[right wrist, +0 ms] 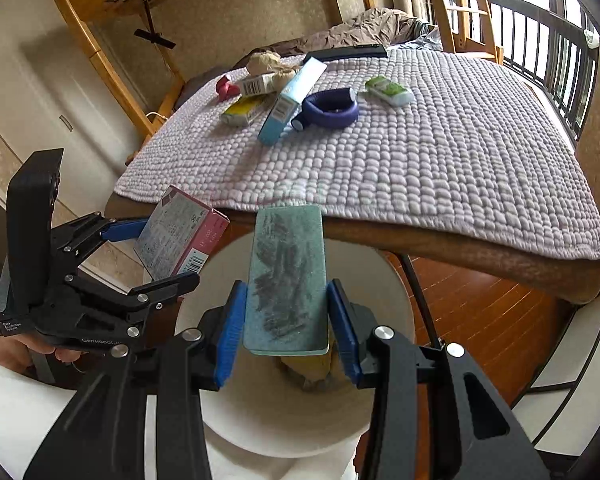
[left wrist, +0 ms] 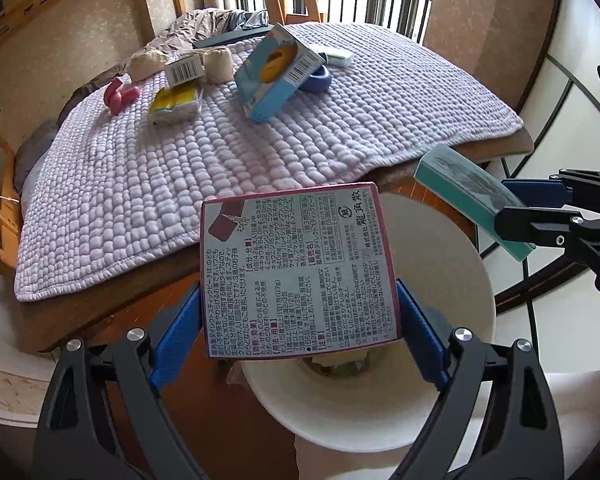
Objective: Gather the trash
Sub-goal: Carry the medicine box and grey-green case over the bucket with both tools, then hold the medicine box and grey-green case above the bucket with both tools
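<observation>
My left gripper (left wrist: 300,312) is shut on a pink medicine box (left wrist: 296,272) with Japanese print, held over the white bin (left wrist: 452,320); the box also shows in the right wrist view (right wrist: 180,236). My right gripper (right wrist: 286,320) has its pads around a teal box (right wrist: 286,280), held over the same bin (right wrist: 392,292); the pads seem a little apart from its sides. The teal box also shows in the left wrist view (left wrist: 472,200). Some trash lies at the bin's bottom (right wrist: 308,372).
A table with a lilac knitted cover (left wrist: 220,168) holds a blue box (left wrist: 276,72), a yellow packet (left wrist: 176,106), a barcode box (left wrist: 184,68), crumpled paper (left wrist: 146,64), a pink clip (left wrist: 120,94), a purple ring (right wrist: 330,110) and a green-white pack (right wrist: 390,90). Wooden floor lies below.
</observation>
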Demonstrator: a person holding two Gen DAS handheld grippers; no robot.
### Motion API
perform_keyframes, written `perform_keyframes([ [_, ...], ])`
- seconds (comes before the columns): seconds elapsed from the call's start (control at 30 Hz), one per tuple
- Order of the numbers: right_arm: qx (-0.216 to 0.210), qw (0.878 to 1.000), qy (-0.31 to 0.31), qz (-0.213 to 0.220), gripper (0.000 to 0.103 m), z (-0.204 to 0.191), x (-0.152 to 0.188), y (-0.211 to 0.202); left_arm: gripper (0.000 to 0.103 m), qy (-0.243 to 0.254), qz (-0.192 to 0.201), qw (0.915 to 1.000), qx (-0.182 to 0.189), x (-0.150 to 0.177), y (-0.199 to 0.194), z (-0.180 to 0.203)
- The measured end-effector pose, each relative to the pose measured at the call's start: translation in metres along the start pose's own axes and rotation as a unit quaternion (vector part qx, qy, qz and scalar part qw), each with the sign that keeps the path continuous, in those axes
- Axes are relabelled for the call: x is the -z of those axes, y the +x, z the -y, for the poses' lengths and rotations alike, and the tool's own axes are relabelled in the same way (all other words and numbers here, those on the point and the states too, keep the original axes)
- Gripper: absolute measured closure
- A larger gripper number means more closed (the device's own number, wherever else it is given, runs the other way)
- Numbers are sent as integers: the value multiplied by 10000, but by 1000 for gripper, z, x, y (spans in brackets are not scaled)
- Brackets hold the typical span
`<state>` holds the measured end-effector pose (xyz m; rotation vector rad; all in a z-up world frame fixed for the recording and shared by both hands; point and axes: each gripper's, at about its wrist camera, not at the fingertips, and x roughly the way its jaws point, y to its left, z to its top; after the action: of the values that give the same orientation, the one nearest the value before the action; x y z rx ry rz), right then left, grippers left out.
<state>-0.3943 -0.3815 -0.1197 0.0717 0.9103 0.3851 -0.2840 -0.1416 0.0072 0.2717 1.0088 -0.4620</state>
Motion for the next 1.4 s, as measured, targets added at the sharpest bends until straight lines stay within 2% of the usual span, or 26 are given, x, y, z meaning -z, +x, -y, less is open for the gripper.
perform_keyframes([
  [0.43,-7,9997,75,-244,62,-3,13,22,11,200,-288,9993,-90,13,17,17],
  [1.4,169,9977,-46,-648,62,-3,20,75,11,407,-753,9962,-181,32,63,25],
])
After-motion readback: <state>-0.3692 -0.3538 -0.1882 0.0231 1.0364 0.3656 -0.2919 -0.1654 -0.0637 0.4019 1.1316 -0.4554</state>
